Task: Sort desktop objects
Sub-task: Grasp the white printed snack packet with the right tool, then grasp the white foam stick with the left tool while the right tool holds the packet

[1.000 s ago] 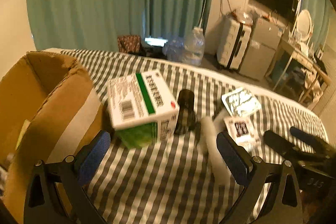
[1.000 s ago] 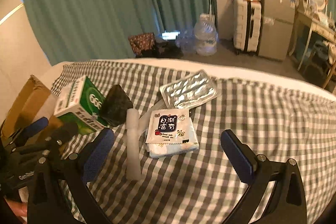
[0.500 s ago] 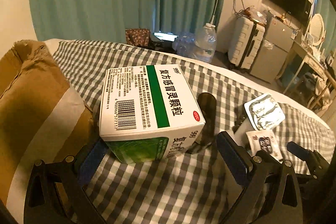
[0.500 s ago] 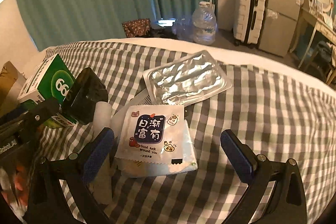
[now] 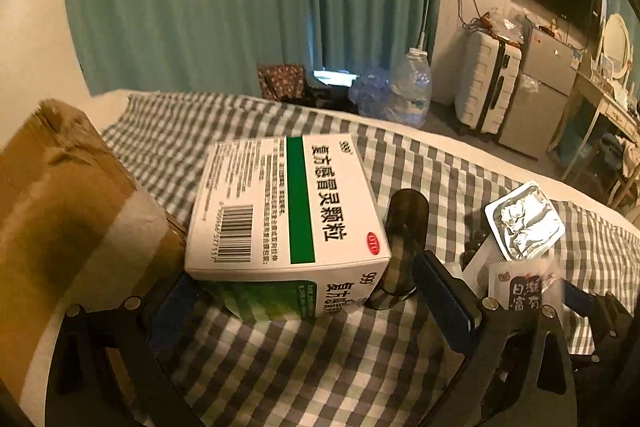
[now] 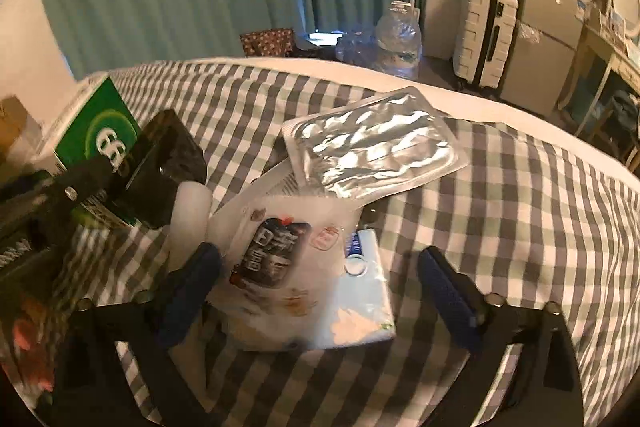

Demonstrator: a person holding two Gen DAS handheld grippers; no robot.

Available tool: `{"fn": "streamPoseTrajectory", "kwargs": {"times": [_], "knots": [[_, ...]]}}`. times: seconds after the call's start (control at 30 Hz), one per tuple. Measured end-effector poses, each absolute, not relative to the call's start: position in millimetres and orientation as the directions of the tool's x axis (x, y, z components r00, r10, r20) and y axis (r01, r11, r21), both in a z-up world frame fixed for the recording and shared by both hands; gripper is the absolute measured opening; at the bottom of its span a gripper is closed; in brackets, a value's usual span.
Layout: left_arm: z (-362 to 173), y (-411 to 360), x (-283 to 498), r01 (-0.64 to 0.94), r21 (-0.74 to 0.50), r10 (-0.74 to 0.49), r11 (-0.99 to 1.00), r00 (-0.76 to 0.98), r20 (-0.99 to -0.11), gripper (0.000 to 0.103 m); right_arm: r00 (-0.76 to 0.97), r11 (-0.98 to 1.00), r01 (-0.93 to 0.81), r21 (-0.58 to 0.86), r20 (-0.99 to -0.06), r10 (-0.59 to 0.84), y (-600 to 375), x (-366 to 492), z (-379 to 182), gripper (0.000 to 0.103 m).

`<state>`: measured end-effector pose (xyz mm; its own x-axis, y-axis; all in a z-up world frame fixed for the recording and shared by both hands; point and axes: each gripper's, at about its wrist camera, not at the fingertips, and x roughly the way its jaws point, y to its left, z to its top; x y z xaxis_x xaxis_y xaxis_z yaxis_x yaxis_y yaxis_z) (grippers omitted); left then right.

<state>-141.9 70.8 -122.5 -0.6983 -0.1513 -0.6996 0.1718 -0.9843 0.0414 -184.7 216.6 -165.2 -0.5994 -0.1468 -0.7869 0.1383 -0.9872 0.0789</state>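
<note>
At the far left one brown cardboard carton (image 5: 60, 211) runs out of frame, its inside hidden. Beside it, on the grey-and-white checked bed cover (image 5: 320, 359), sits one white and green medicine box (image 5: 284, 211); the left tool (image 5: 308, 303) is spread wide around it, the near fingertip half hidden under the box's corner, neither pad clearly touching. One dark, smoky translucent object (image 5: 404, 243) stands just right of the box, its shape hard to make out. One white plastic tube (image 6: 188, 215) lies next, its lower end covered. The right tool (image 6: 320, 287) is spread too, straddling one white printed sachet (image 6: 276, 259) that lies on a light blue packet (image 6: 364, 303), blurred. Behind them one silver foil blister pack (image 6: 372, 151) overlaps some papers, mostly hidden.
</note>
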Motion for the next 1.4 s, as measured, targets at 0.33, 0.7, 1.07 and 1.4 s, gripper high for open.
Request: {"fn": "streamPoseTrajectory", "kwargs": {"times": [0.33, 0.7, 1.07, 1.4], "knots": [[-143.2, 52.6, -131.1, 0.212, -0.05, -0.106, -0.976, -0.66, -0.744, 0.103, -0.595, -0.983, 0.095, 0.159, -0.782, -0.184, 232.1, -179.7, -158.8, 0.073], [-141.4, 63.7, -132.1, 0.189, -0.013, -0.12, -0.982, -0.672, -0.731, 0.103, -0.576, -0.972, 0.082, 0.218, -0.786, -0.225, 234.5, -192.5, -155.2, 0.073], [-147.4, 60.9, -127.4, 0.204, -0.015, -0.127, -0.979, -0.662, -0.739, 0.103, -0.582, -0.963, 0.143, 0.226, -0.768, -0.267, 236.1, -187.2, -131.2, 0.012], [-160.3, 111.5, -114.0, 0.053, 0.096, -0.108, -0.994, -0.624, -0.774, 0.103, -0.536, -0.899, 0.172, 0.403, -0.727, -0.429, 238.1, -188.4, -141.4, 0.033]]}}
